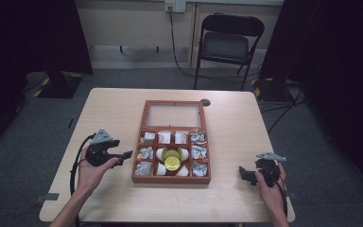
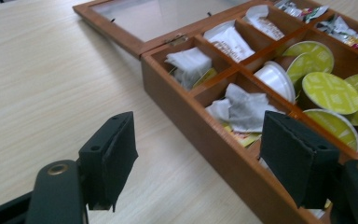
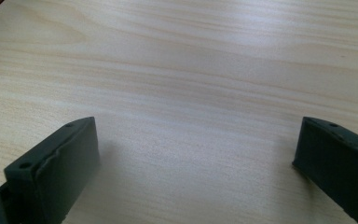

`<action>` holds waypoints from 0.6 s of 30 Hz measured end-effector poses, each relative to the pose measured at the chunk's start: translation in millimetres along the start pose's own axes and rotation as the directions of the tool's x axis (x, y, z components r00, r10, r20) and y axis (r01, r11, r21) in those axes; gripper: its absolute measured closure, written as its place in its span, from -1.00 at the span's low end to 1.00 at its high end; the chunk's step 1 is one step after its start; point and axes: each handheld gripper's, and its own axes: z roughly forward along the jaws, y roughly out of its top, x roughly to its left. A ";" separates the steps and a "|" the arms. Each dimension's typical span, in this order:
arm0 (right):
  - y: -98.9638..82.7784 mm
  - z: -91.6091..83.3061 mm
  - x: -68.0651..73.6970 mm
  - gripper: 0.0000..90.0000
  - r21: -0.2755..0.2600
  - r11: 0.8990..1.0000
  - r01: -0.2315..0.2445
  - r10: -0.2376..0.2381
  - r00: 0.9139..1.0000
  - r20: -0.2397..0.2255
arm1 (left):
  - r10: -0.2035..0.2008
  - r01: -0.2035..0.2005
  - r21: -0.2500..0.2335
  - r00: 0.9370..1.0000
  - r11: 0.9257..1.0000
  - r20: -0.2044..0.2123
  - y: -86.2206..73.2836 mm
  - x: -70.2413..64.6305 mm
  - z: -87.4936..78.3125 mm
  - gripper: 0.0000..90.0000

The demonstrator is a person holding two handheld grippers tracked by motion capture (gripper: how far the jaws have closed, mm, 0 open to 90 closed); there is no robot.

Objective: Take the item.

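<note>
Wooden compartment box (image 1: 171, 179) sits mid-table, lid (image 1: 174, 115) swung flat away from me, glass pane up. I read that as deliberate: with the lid laid back, every cell is reachable from above and from my side.

My left gripper (image 1: 123, 156) hovers just beside the box's left wall, jaws spread wide, nothing between them. From its own view the near corner of the box (image 2: 200, 140) runs between the two pads, so I am lined up on the left-hand cells. I judge this a reach in progress, not a grasp.

My right gripper (image 1: 246, 175) rests low near the table's (image 1: 113, 109) right front edge, well apart from the box, jaws also spread and empty, over bare wood grain (image 3: 177, 93). Parked out of the way, I think, leaving the left side room.

Contents: nine cells. Nearest left cells hold crumpled white tea bags (image 2: 242, 109); the middle cells hold white pods with yellow-green foil tops (image 2: 331, 92), lying tilted against each other. Far cells carry paper sachets (image 2: 228, 42), right column shiny wrappers (image 1: 199, 152). Box is reddish-brown, thin partitions, small hinge at the lid.
</note>
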 end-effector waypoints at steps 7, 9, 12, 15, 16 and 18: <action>0.0 0.0 0.0 -1.00 0.000 1.000 0.000 0.000 1.000 0.000 | 0.004 -0.004 -0.009 0.999 1.000 0.038 6.0 -9.1 7.5 -0.34; 0.0 0.0 0.0 -1.00 0.000 1.000 0.000 0.000 1.000 0.000 | -0.002 0.003 -0.016 0.999 1.000 0.054 6.8 -10.6 8.4 -0.34; 0.0 0.0 0.0 -1.00 0.000 1.000 0.000 0.000 1.000 0.000 | -0.017 0.018 -0.023 0.997 1.000 0.076 8.4 -12.4 9.5 -0.34; 0.0 0.0 0.0 -1.00 0.000 1.000 0.000 0.000 1.000 0.000 | -0.015 0.016 -0.015 0.996 1.000 0.088 10.9 -16.8 10.9 -0.34; 0.0 0.0 0.0 -1.00 0.000 1.000 0.000 0.000 1.000 0.000 | -0.010 0.012 -0.013 0.995 1.000 0.097 11.8 -18.7 11.5 -0.34; 0.0 0.0 0.0 -1.00 0.000 1.000 0.000 0.000 1.000 0.000 | -0.001 0.002 -0.007 0.994 1.000 0.106 14.6 -21.8 13.1 -0.34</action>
